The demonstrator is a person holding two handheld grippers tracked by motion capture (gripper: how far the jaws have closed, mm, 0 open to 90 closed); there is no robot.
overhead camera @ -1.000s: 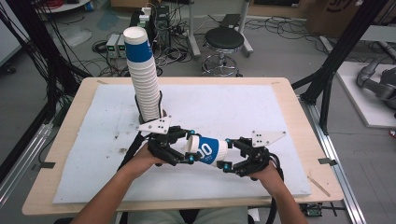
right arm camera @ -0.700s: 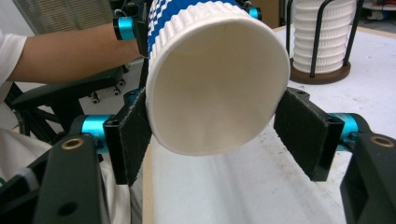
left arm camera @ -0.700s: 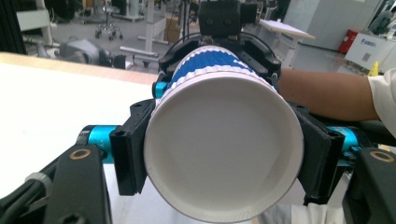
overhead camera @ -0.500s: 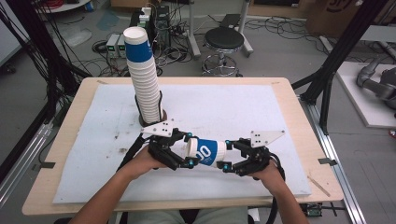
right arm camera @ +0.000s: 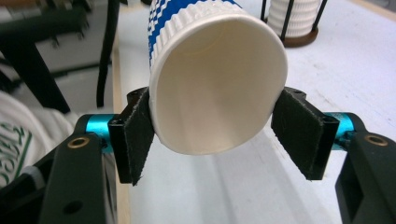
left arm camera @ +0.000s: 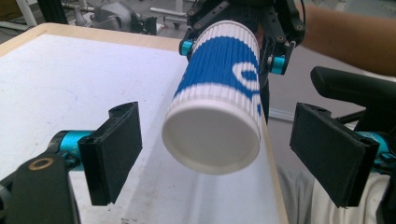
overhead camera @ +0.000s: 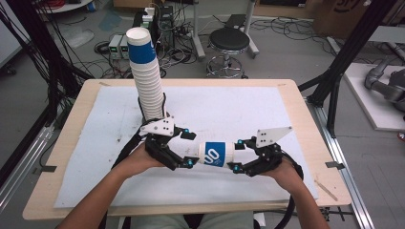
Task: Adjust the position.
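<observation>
Paper cup (overhead camera: 216, 153), horizontal above the table (overhead camera: 296, 100): rim end clamped in right gripper (overhead camera: 237, 155) at 3 o'clock; base between spread-apart left gripper (overhead camera: 187, 149) at 9 o'clock.

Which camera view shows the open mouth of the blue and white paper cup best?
The right gripper view: the paper cup faces the camera, its white inside visible, the right gripper clamping its rim. The left gripper view shows its closed bottom between open jaws. The high view shows its side.
</observation>
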